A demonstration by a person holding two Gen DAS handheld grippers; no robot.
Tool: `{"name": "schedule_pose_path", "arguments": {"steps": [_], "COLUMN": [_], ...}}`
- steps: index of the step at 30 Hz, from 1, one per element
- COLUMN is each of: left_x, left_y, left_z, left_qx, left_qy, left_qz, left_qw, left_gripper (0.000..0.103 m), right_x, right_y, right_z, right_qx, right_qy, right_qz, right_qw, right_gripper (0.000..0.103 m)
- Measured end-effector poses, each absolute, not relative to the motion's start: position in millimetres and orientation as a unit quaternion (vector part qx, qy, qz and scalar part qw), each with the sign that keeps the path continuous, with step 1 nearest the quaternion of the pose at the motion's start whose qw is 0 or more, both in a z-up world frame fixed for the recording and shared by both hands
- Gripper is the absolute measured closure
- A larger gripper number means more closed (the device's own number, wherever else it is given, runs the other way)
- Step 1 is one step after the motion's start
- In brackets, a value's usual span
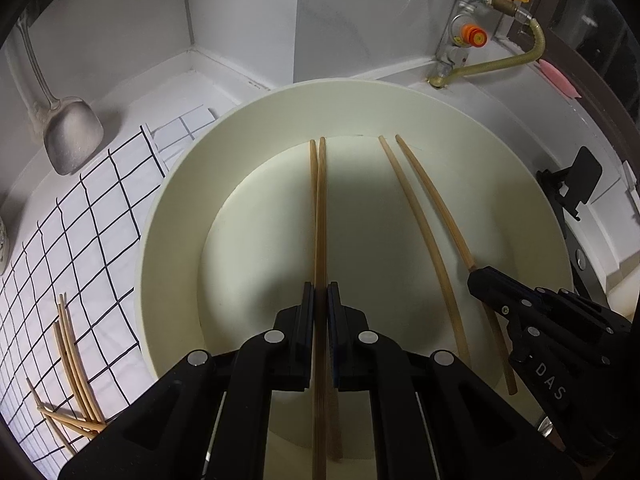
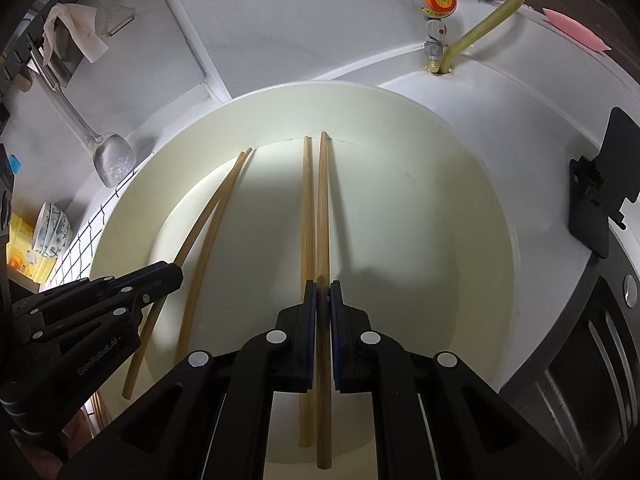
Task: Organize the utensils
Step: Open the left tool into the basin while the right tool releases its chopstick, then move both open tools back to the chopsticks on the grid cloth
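Note:
A large cream plate (image 1: 180,208) lies under both grippers, also in the right wrist view (image 2: 460,208). My left gripper (image 1: 321,292) is shut on a bamboo chopstick (image 1: 319,216); its partner (image 1: 325,200) lies beside it on the plate. My right gripper (image 2: 322,290) is shut on another chopstick (image 2: 322,208), with its partner (image 2: 307,208) lying just left on the plate. In the left wrist view the right gripper (image 1: 476,276) holds the right-hand chopstick (image 1: 436,200). In the right wrist view the left gripper (image 2: 176,272) shows at left.
Several more chopsticks (image 1: 76,356) lie on a checked cloth (image 1: 80,232) left of the plate. A metal spatula (image 1: 72,136) hangs at the left wall. Gas valve and hose (image 1: 496,40) stand at the back. A black phone stand (image 2: 604,184) and stove (image 2: 592,360) are at right. Bowls (image 2: 52,224) at far left.

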State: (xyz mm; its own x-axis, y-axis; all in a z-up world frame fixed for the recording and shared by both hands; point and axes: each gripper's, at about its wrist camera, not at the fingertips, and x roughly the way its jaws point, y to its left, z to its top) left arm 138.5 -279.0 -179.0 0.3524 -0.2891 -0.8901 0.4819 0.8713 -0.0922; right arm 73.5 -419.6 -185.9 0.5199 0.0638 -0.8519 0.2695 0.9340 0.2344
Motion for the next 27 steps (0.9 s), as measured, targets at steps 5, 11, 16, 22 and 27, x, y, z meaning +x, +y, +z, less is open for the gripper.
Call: {"name": "schedule_pose_path", "arguments": {"steps": [5, 11, 16, 22, 27], "left_x": [138.9, 135.2, 133.4, 124.2, 111.7], "left_y": [-277.0, -268.9, -257.7, -241.4, -221.9], "left_z": [-177.7, -166.2, -154.2, -139.3, -129.3], "left_qx": [0.096, 0.092, 0.081, 0.07, 0.059], "left_qy": [0.517, 0.5, 0.495, 0.485, 0.481], "left_qz": [-0.23, -0.219, -0.213, -0.204, -0.185], "left_qw": [0.819, 0.833, 0.839, 0.848, 0.855], "left_gripper": [0.095, 0.05, 0.038, 0.028, 0.023], "right_x": [74.2, 69.3, 63.1, 53.4, 40.7], "right_y": [-422.6, -425.6, -424.9, -416.4, -405.1], "right_z": [-184.1, -172.5, -160.9, -149.8, -138.2], "right_qx": [0.176, 0.174, 0.17, 0.168, 0.162], "right_qy": [0.486, 0.472, 0.461, 0.45, 0.432], "right_qz": [-0.058, -0.066, -0.067, -0.057, -0.044], "right_qw": [0.854, 0.862, 0.868, 0.875, 0.886], "right_gripper": [0.096, 0.086, 0.082, 0.076, 0.062]}}
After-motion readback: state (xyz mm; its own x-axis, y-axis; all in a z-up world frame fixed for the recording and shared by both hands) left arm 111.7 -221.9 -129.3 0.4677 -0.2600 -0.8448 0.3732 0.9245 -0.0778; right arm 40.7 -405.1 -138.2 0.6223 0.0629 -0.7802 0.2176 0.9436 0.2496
